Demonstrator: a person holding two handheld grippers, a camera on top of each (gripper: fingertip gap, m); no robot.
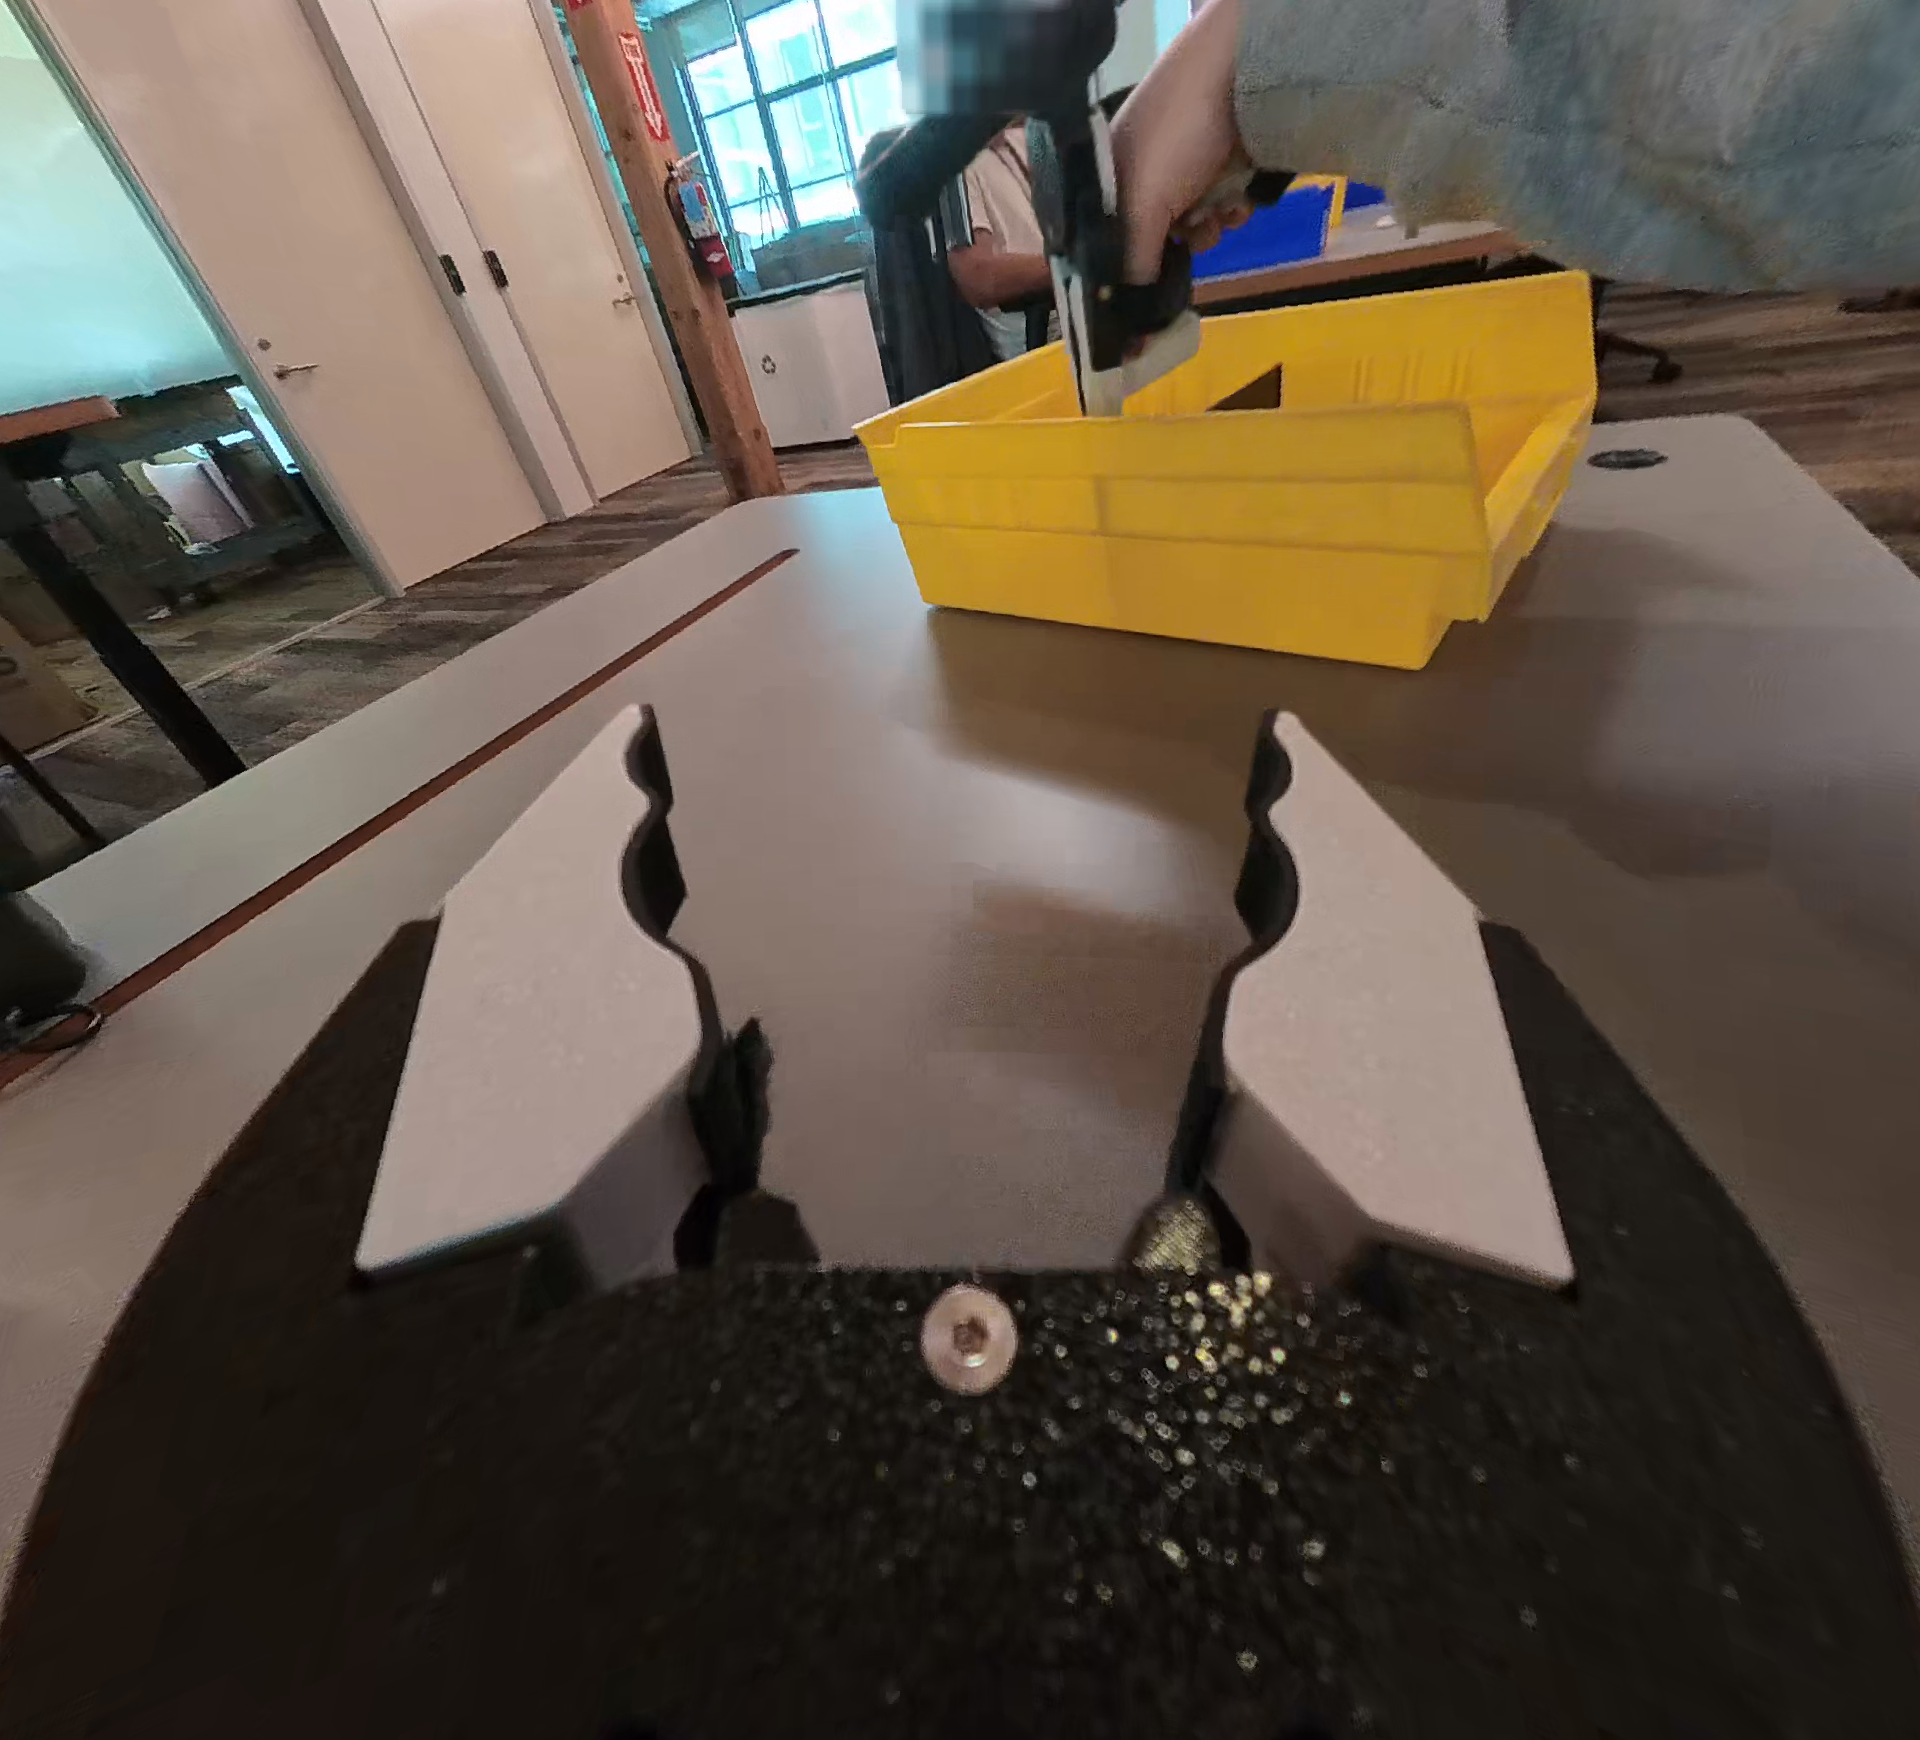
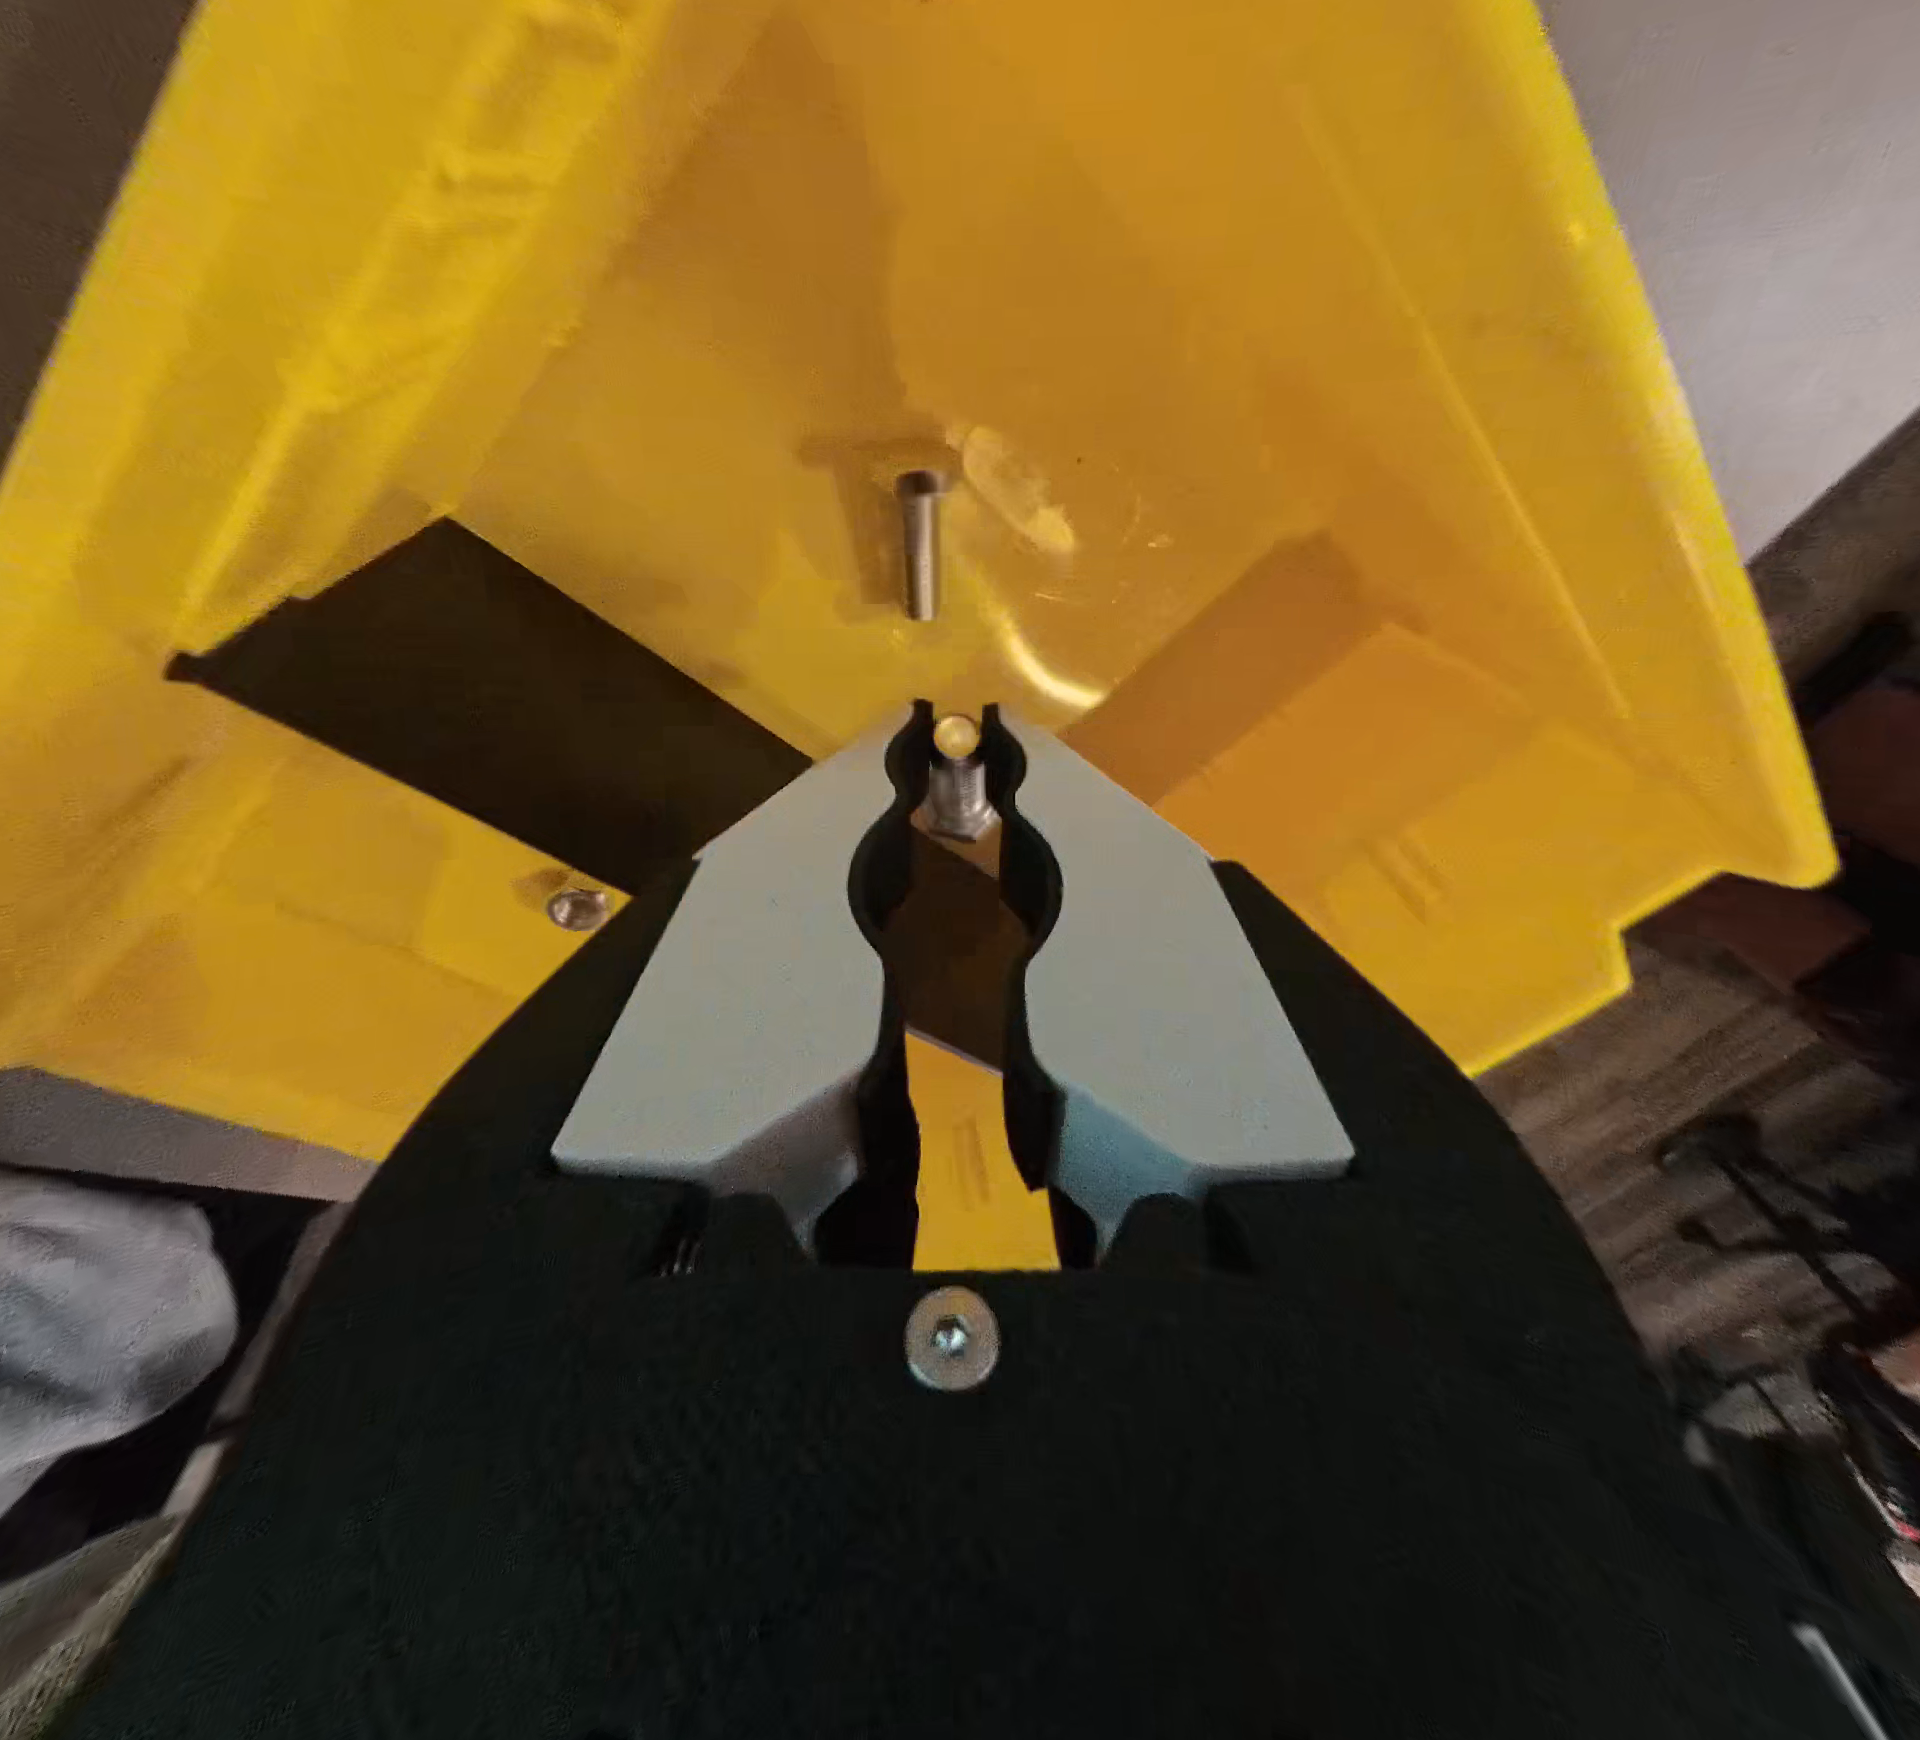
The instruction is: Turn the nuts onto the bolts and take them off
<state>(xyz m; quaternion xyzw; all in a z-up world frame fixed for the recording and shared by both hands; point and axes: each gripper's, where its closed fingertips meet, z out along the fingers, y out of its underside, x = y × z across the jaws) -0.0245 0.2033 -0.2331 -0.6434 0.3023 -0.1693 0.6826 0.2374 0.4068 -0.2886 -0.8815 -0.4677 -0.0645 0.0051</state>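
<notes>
My right gripper (image 2: 954, 726) is inside the yellow bin (image 2: 436, 319) and is shut on a steel bolt (image 2: 951, 791) held upright between its tips. A second bolt (image 2: 918, 542) lies on the bin floor just beyond. A nut (image 2: 578, 907) lies on the floor at the left. In the left wrist view my left gripper (image 1: 961, 745) is open and empty, low over the brown table (image 1: 935, 859), short of the bin (image 1: 1195, 537). The right gripper (image 1: 1107, 319) shows there, reaching down into the bin, held by a hand in a grey sleeve.
Black dividers (image 2: 468, 682) cross the bin floor. A seated person (image 1: 977, 236) is behind the table. A second table with blue bins (image 1: 1268, 230) stands at the back right. Doors and a wooden post (image 1: 644, 163) are on the left. About 35 centimeters separates my left fingertips from my right.
</notes>
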